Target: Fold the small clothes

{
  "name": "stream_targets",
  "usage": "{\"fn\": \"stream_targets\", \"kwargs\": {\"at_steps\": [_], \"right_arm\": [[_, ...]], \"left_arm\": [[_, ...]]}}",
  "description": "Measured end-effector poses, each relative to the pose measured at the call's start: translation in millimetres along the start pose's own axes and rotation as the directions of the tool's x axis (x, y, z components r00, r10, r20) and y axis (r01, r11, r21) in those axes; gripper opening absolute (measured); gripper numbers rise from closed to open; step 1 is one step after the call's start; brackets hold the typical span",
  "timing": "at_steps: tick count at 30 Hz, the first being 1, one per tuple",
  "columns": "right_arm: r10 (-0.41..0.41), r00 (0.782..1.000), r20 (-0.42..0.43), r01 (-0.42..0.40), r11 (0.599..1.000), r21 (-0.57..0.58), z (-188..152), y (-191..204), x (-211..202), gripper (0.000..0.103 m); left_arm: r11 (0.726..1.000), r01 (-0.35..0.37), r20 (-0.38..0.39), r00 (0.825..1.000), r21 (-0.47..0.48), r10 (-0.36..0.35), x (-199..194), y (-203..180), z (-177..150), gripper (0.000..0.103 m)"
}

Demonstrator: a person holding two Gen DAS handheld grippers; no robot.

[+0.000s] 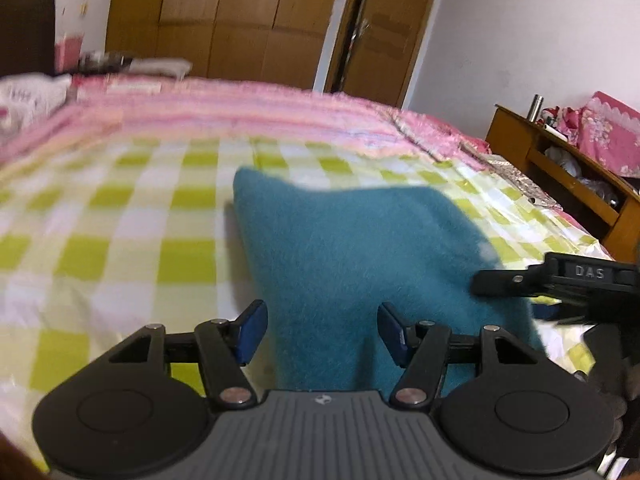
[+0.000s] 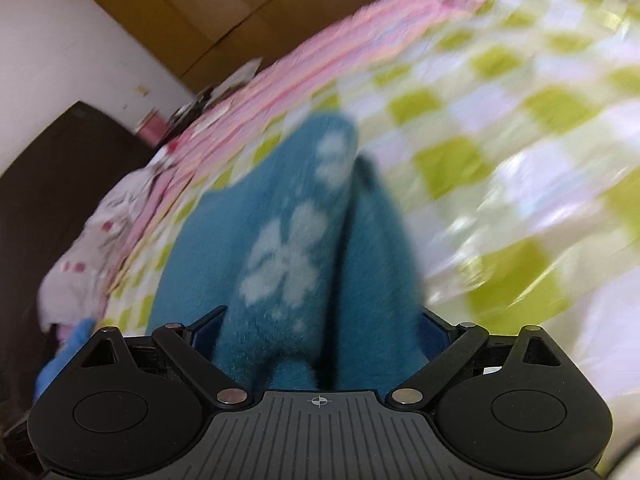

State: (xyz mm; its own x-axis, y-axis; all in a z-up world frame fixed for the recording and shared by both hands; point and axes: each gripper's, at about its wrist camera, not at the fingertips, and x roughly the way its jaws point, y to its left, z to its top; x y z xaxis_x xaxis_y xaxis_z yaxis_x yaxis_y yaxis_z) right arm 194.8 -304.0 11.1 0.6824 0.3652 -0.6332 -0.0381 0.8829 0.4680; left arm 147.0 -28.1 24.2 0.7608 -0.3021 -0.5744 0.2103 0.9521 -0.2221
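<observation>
Teal fleece garment (image 1: 360, 240), fuzzy and soft, sits on the bed's green-and-white checked sheet (image 1: 120, 216), and the left hand-held gripper (image 1: 318, 332) hovers over its near edge, blue-padded fingers (image 1: 250, 330) spread about halfway, cloth passing between them with neither pad pressing on it. Over on the right wrist view, the right hand-held gripper (image 2: 320, 332) has a bunched fold of the same fleece, pale flower prints and all, running up between its fingers; the pads are buried in the pile, so the grip looks closed on the fabric. Brown wooden wardrobe (image 1: 240, 16) stands behind the bed
</observation>
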Motion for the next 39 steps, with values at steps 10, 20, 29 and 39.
{"fn": "stream_targets", "kwargs": {"at_steps": [10,20,29,39], "right_arm": [[-0.008,0.983,0.182,0.064,0.950,-0.307,1.2,69.2,-27.0,0.095],[-0.117,0.993,-0.019,0.113,0.981,-0.158,9.0,22.9,34.3,0.093],[-0.096,0.995,0.003,0.096,0.991,-0.090,7.4,13.8,21.9,0.093],[-0.149,0.891,0.429,0.295,0.908,-0.297,-10.3,83.9,-94.2,0.101]], "left_arm": [[0.997,-0.044,0.060,0.997,0.070,0.040,4.5,-21.8,12.0,0.065],[0.991,-0.080,-0.007,0.997,0.110,0.081,41.1,-30.4,14.8,0.067],[0.989,-0.102,-0.037,0.994,0.107,0.107,43.3,-36.1,19.9,0.073],[0.988,-0.111,0.043,0.993,0.110,0.107,-6.1,-47.6,25.0,0.073]]}}
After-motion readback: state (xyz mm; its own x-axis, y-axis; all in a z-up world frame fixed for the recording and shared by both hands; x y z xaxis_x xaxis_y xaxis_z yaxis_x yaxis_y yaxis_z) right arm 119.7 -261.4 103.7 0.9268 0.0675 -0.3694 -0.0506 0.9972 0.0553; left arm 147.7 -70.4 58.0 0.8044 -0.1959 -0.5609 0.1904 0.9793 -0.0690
